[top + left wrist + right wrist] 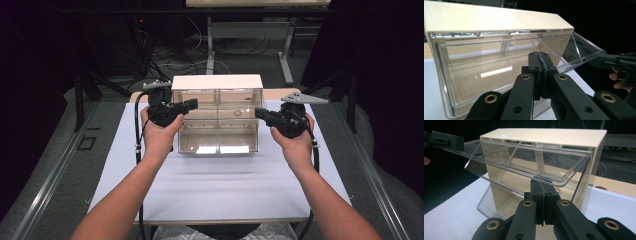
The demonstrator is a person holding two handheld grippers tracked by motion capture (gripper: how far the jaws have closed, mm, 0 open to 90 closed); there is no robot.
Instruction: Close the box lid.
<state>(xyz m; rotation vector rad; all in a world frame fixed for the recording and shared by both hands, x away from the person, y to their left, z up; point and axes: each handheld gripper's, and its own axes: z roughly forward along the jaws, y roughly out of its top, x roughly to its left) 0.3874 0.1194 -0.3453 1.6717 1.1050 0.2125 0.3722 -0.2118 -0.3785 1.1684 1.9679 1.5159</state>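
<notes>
Both claws are clenched on nothing — the left claw [192,104] and right claw [259,112] flank the bin box [217,82], which stands mid-surface [225,185] with its clear bins [218,135] tilted open. Seemingly the approach step. Next, each claw must meet a bin's front edge squarely — probably to push it shut.

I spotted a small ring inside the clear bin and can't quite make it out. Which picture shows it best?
The high view: it looks down into the bin, where the ring lies in the right half. The right gripper view catches only a faint pinkish blur behind its shut jaws, perhaps the ring; in the left gripper view I cannot tell it.
</notes>
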